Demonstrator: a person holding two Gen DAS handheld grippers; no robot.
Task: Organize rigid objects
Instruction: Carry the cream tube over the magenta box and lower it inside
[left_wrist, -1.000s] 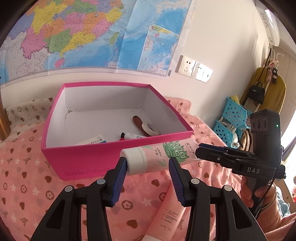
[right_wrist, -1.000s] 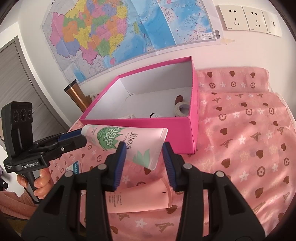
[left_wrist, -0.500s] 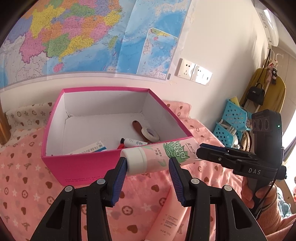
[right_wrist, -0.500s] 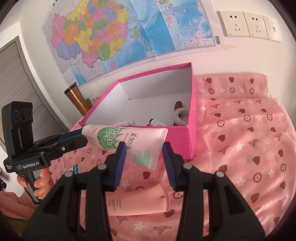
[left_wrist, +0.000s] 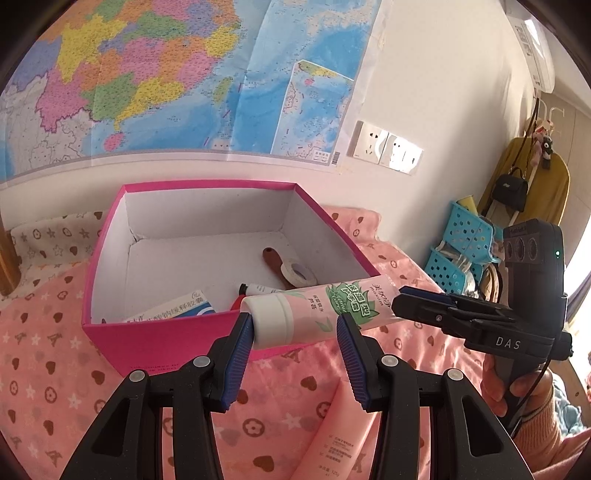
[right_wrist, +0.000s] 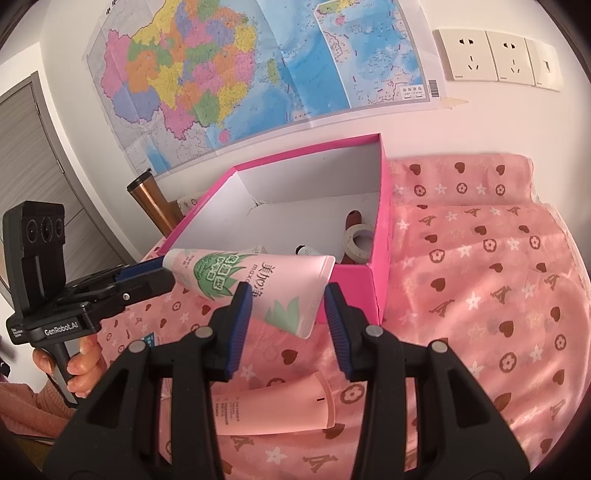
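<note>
A pink tube with a green leaf print (left_wrist: 317, 306) (right_wrist: 266, 280) hangs level in the air, just over the front rim of the open magenta box (left_wrist: 166, 343) (right_wrist: 384, 221). My left gripper (left_wrist: 295, 325) (right_wrist: 162, 273) is shut on its white cap end. My right gripper (right_wrist: 286, 299) (left_wrist: 400, 299) is shut on its flat crimped end. A second, plain pink tube (left_wrist: 336, 435) (right_wrist: 273, 410) lies on the heart-print cloth below the grippers. In the box lie a tape roll (left_wrist: 297, 271) (right_wrist: 356, 240), a brown handle (left_wrist: 271, 258), a small black-capped tube (left_wrist: 258, 288) and a blue-white carton (left_wrist: 177, 308).
The box stands against the wall under a map. A copper tumbler (right_wrist: 151, 206) stands beyond its left corner. Blue baskets (left_wrist: 461, 243) are off the bed to the right. A person's hand (left_wrist: 517, 391) (right_wrist: 81, 365) grips each handle.
The tube, held by both grippers, has risen a little against the box. The front rim now sits lower in both views and more of the inside shows.
</note>
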